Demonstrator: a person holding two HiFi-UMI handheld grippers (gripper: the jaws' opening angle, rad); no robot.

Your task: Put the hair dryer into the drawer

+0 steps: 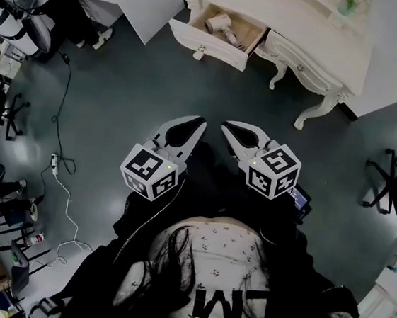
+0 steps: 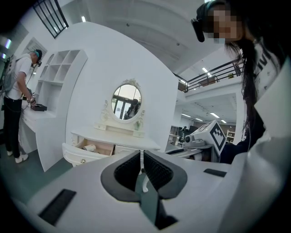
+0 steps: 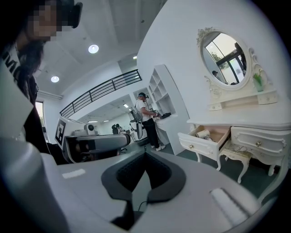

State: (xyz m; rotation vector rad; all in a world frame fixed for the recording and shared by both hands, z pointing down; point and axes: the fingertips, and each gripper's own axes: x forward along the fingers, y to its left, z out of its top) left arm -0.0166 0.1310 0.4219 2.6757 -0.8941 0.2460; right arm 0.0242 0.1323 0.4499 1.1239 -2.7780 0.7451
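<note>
The hair dryer (image 1: 219,26) lies in the open drawer (image 1: 210,48) of the white worktop (image 1: 319,33), well apart from both tools. The left tool (image 1: 201,122) and the right tool (image 1: 225,127) are side by side above the dark floor (image 1: 120,96). Both have their jaws closed, with nothing in them.

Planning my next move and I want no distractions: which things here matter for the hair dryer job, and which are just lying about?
Job: hair dryer, already lying in the open drawer; left gripper; right gripper.
Lying about: oval mirror; power strip on the floor; person at the far desk.
</note>
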